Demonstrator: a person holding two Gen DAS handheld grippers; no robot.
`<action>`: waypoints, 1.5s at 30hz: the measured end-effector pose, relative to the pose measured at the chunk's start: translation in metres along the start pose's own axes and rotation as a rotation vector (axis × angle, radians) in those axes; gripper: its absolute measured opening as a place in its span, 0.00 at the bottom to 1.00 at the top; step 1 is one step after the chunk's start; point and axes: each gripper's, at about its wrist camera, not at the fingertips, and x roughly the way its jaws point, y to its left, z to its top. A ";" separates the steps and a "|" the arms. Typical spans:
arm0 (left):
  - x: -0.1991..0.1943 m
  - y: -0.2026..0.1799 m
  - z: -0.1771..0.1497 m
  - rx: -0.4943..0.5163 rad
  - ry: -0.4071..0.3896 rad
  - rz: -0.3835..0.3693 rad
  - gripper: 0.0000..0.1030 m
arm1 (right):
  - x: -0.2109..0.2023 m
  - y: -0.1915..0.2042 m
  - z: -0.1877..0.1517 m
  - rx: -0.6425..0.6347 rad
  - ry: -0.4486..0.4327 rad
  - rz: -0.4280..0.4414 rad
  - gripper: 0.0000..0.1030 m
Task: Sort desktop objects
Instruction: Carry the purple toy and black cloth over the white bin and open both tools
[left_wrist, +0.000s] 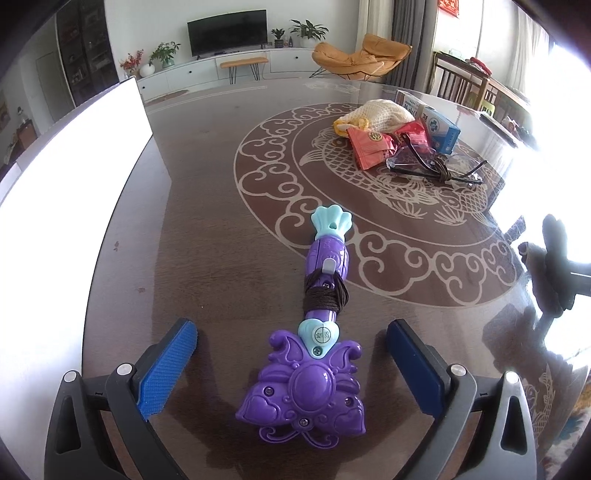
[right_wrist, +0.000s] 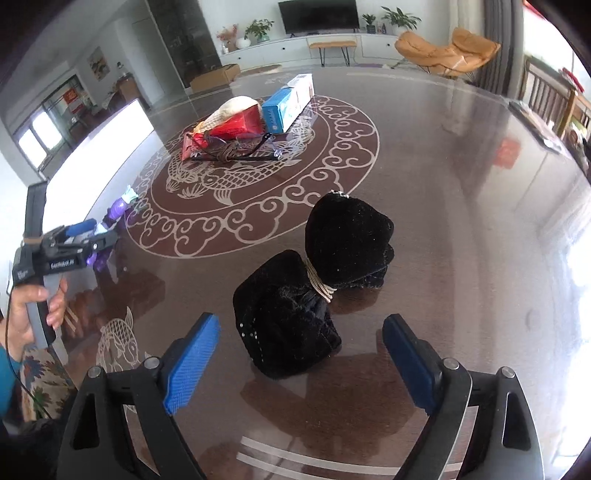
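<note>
A purple and teal toy wand (left_wrist: 317, 332) wrapped with brown cord lies on the dark table. Its purple head sits between the open fingers of my left gripper (left_wrist: 291, 365), which do not touch it. The wand also shows small in the right wrist view (right_wrist: 118, 210). A black velvet pouch (right_wrist: 314, 280) tied with pale cord lies on the table. Its near end sits between the open fingers of my right gripper (right_wrist: 301, 363), apart from the pads. My left gripper also shows in the right wrist view (right_wrist: 83, 232), held by a hand.
A pile sits at the table's middle: a mesh bag (left_wrist: 376, 114), red packets (left_wrist: 373, 144), a blue box (left_wrist: 439, 129) and safety glasses (left_wrist: 436, 166). It also shows in the right wrist view (right_wrist: 251, 125). A white board (left_wrist: 70, 177) stands at the left edge.
</note>
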 end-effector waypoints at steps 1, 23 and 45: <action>0.000 0.000 0.001 -0.005 0.009 0.005 1.00 | 0.007 -0.002 0.007 0.053 0.021 0.006 0.88; -0.158 0.040 -0.030 -0.201 -0.343 -0.091 0.20 | -0.038 0.170 0.045 -0.276 -0.099 -0.011 0.33; -0.173 0.287 -0.046 -0.420 -0.101 0.157 0.21 | 0.038 0.505 0.083 -0.541 -0.030 0.441 0.34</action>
